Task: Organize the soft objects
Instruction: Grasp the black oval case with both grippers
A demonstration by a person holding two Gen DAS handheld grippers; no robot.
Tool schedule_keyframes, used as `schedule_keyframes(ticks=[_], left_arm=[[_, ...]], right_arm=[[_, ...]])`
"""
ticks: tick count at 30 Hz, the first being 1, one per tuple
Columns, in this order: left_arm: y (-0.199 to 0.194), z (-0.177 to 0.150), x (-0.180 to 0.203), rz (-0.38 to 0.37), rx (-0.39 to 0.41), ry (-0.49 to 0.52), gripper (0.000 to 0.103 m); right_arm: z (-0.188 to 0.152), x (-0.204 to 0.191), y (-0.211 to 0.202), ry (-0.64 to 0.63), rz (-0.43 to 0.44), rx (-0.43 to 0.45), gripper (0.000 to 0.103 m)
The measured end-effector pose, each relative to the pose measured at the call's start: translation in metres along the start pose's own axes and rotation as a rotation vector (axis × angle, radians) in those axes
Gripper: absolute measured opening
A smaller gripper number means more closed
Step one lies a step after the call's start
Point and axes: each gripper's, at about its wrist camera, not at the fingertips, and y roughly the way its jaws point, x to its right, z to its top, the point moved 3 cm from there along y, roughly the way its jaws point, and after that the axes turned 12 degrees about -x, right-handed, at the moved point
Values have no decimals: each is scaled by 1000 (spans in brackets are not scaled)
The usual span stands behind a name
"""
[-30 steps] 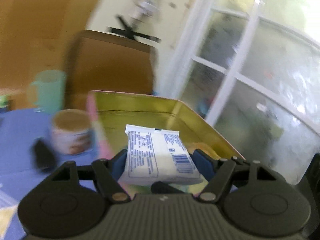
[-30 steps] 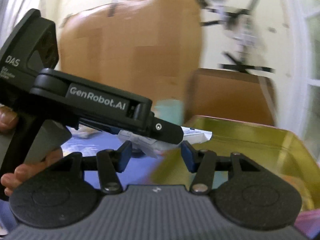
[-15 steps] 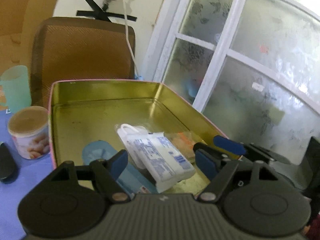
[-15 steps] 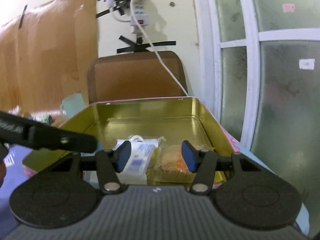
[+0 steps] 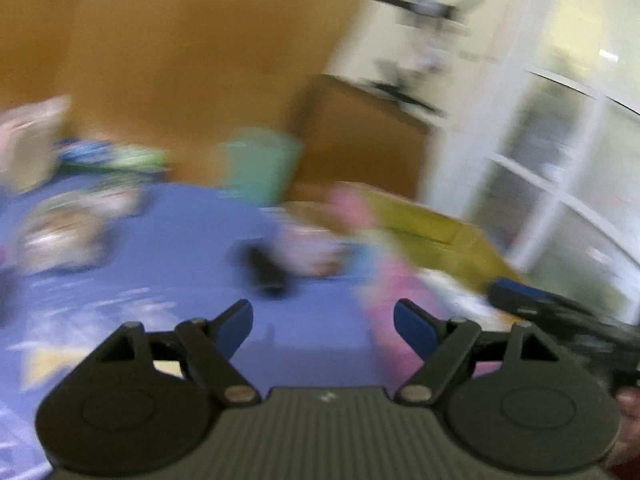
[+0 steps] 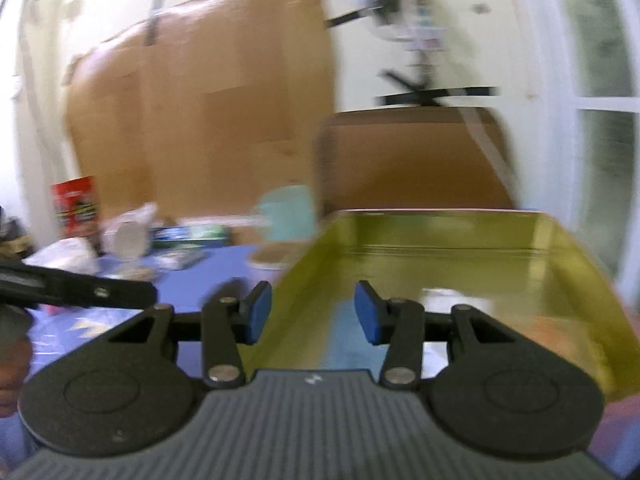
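My left gripper (image 5: pixel 323 328) hovers over the blue tablecloth (image 5: pixel 192 240), left of the gold tin (image 5: pixel 436 236); its jaws are opening and nothing is between them. The view is heavily blurred. My right gripper (image 6: pixel 313 312) points at the near left corner of the gold tin (image 6: pixel 440 236), with its jaws closing on nothing. In the tin lie a white pack (image 6: pixel 452 298), an orange packet (image 6: pixel 556 330) and a blue packet (image 6: pixel 346 334). Each wrist view shows the other gripper, the right (image 5: pixel 520 298) and the left (image 6: pixel 84 288).
A green cup (image 6: pixel 288 216) and a small tub (image 5: pixel 308 248) stand by the tin's left side, with a black object (image 5: pixel 264 270) near them. Bags and a red box (image 6: pixel 76 204) crowd the far left. A brown chair back (image 6: pixel 412 156) rises behind the tin.
The left gripper released the white pack into the tin, then swung left out over the blue cloth. The right gripper turned left and its jaws narrowed.
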Motion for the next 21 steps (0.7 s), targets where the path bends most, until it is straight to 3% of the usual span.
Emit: schedule_keyframes(ticks=[4,6,9,11,14,18,21], left_arm=[[-7,-10,-62,156,32,-99,80],[-7,-17,-83,145,42,-150,80],[-15,-18,-96,63,82,-210,82],[-16,-17,-97,41,84,-218,82],[-19,-17,-93,18,97,-203,82],[-19,-20,-91,3,102,-180,82],[-18,-20,-92,-3,100,-181,82]], right_arm=[[11,-42,41,6,140,-105,49],[15,-66,66,-27,143,-136,49],[20,-92,104,-100,76,-154,49],[22,-99,131,-166,-58,-155,49],[22,-91,161,-168,-172,-200,49],[19,-81,180,-145,-249,-246,53],[16,-76,181,-132,-228,-265,52]])
